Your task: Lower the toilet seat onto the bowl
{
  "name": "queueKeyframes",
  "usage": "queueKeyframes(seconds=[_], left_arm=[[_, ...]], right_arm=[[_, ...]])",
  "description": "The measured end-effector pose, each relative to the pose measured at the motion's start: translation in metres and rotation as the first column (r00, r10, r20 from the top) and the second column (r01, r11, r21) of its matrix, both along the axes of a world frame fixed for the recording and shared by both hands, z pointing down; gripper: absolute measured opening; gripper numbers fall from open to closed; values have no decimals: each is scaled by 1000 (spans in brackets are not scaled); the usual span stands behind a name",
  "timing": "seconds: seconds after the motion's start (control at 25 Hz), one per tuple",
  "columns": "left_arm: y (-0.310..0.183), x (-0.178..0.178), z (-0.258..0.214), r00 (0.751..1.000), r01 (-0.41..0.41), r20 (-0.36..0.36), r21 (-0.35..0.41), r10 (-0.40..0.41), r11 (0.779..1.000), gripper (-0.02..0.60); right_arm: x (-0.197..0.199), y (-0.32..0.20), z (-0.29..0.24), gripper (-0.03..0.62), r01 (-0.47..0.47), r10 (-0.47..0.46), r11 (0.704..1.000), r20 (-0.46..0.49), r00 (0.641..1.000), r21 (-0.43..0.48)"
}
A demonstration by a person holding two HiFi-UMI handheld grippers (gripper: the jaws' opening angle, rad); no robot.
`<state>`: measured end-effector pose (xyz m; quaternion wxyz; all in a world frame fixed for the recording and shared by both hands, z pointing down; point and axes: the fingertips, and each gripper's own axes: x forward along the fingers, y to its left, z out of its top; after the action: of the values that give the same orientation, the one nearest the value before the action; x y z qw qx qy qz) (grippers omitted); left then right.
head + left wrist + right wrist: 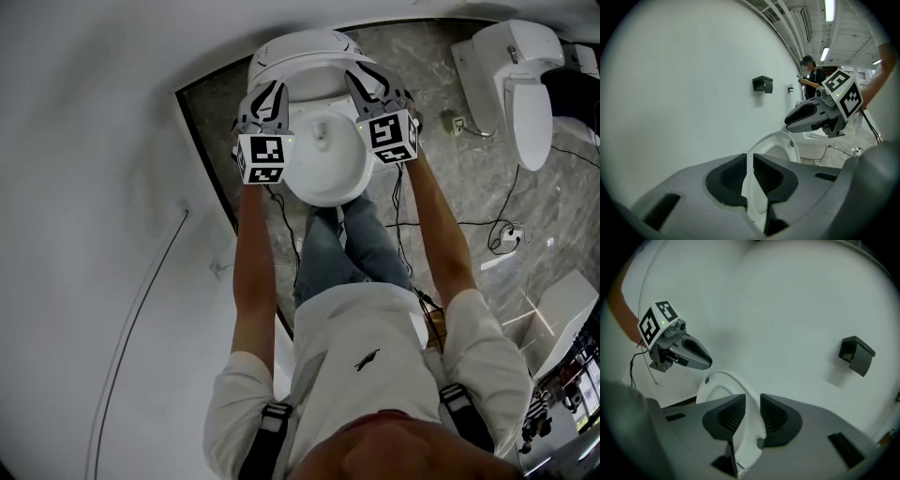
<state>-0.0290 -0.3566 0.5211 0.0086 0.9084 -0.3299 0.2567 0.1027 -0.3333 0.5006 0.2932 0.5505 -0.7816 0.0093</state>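
White seat (323, 173) tilted over the toilet (300, 47) at 12 o'clock. Left gripper (750, 161) clamped on its rim; right gripper (752, 404) straddles the opposite rim, jaws apart. Wall (103, 169) close at 9 o'clock; marble floor (441, 178) open at 3.

No words, brands, numbers or signs can be read in any view.
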Motion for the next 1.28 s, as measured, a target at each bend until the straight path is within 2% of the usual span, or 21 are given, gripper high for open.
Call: queueKeyframes(seconds=[0.2,0.32,0.8,1.28], left_arm=[[-14,2,8,1000,-6,11,-5,6,1000,40],[-21,7,12,1000,-15,27,-5,15,1000,80],[-34,11,21,998,-42,44,-9,42,999,91],[-22,5,21,997,-65,39,-13,66,998,98]], right_arm=[[-2,-14,13,104,10,-10,1000,-27,1000,-14],[-1,-21,18,106,14,-15,1000,-38,999,-21],[0,-34,31,109,9,-11,999,-56,998,-41],[-3,-15,25,93,-47,46,999,-32,998,-17]])
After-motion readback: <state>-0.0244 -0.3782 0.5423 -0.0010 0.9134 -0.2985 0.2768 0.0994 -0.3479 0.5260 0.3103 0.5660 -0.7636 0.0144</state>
